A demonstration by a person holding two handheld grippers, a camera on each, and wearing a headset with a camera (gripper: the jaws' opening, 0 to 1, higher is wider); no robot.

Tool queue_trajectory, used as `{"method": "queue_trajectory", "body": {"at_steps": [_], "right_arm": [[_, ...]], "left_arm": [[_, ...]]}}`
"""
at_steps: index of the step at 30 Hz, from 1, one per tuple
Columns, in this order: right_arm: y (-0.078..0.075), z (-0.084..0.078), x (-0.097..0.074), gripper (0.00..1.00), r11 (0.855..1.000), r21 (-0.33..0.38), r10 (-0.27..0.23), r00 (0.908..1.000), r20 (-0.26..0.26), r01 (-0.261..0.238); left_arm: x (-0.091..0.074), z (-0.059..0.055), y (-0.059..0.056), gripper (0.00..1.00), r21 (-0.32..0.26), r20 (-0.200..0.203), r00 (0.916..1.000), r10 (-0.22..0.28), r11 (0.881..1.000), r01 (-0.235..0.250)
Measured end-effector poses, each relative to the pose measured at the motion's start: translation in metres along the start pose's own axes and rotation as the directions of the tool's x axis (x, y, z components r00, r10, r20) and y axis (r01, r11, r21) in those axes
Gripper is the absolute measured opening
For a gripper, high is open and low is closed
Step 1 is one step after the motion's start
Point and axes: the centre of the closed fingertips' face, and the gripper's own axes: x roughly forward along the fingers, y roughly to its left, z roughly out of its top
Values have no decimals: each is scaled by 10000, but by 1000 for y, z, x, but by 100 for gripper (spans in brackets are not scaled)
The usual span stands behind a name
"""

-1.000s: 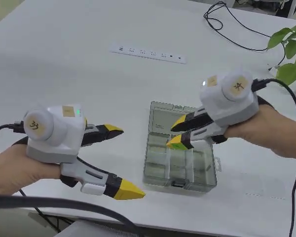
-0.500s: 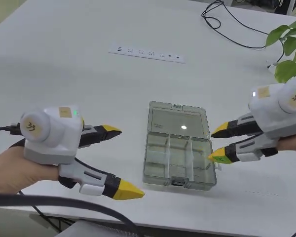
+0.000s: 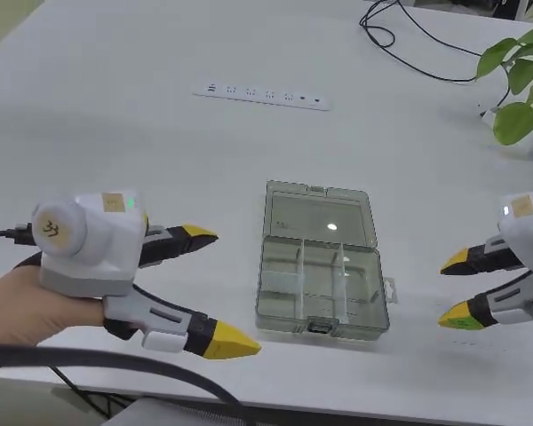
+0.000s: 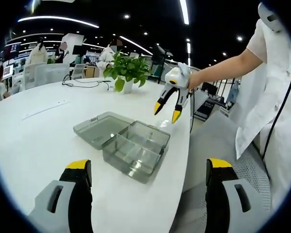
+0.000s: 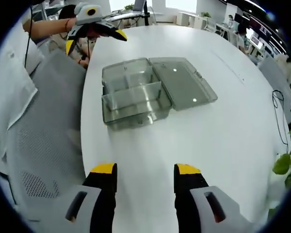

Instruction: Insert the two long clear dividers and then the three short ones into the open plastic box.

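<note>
Left claw: the left claw [image 3: 234,291] has its jaws spread wide with nothing between them; the yellow tips point toward the plastic box [image 3: 284,319] from its left side, apart from it and not touching.
Right claw: the right claw [image 3: 445,293] is parted by a moderate gap and holds nothing; it hangs off the box's right side, tips aimed at the box, clear of its wall.
Plastic box: smoky clear, it rests on the bench [image 3: 115,133] between the two claws, near the person's edge.
Lid: the lid [image 3: 320,213] lies flung back flat on the bench, hinged to the box's far side.
Latch: the latch [image 3: 319,328] sits at the middle of the box's near wall.
Dividers: clear dividers [image 3: 298,266] stand upright inside the box, splitting it into compartments; their exact number is hard to tell through the clear plastic.
Power strip: a white power strip [image 3: 262,95] lies well beyond the box's lid.
Plant: a green plant [image 3: 515,80] stands beyond the box and to its right.
Cable: a black cable [image 3: 417,44] loops far behind the box, near the plant.
</note>
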Motion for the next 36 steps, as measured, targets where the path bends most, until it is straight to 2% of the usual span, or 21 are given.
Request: {"method": "queue_trajectory", "body": {"at_steps": [3,4,13,22,23,26,32,36], "right_arm": [[-1,-14,5,48,9985,-538,42,9986,-519,-70],[-3,-22,7,48,9967,-804,8,9960,-894,-80],[1,-37,20,45,9826,-1778,235,9855,-1678,-537],[-1,-51,27,41,9651,-2540,50,9736,-2280,-644],[-1,-48,26,41,9641,-2569,112,9769,-2135,-672],[-2,-48,24,41,9682,-2425,102,9785,-2059,-611],[-5,-49,24,34,9706,-2348,44,9791,-2035,-531],[-5,-50,24,33,9703,-2360,33,9787,-2054,-528]], "left_arm": [[0,1,1,100,-28,24,10000,15,10000,-15],[0,1,1,100,-38,29,10000,30,10000,-30],[-1,1,3,100,-97,22,10000,54,9999,-53],[-1,-1,4,100,-145,-12,10000,44,9999,-44],[-1,-1,4,100,-146,-12,10000,44,9999,-44],[-1,-1,4,100,-161,19,10000,60,9999,-60],[-2,-2,5,100,-184,-5,10000,59,9998,-59],[-2,-2,5,100,-189,-3,10000,52,9998,-52]]}}
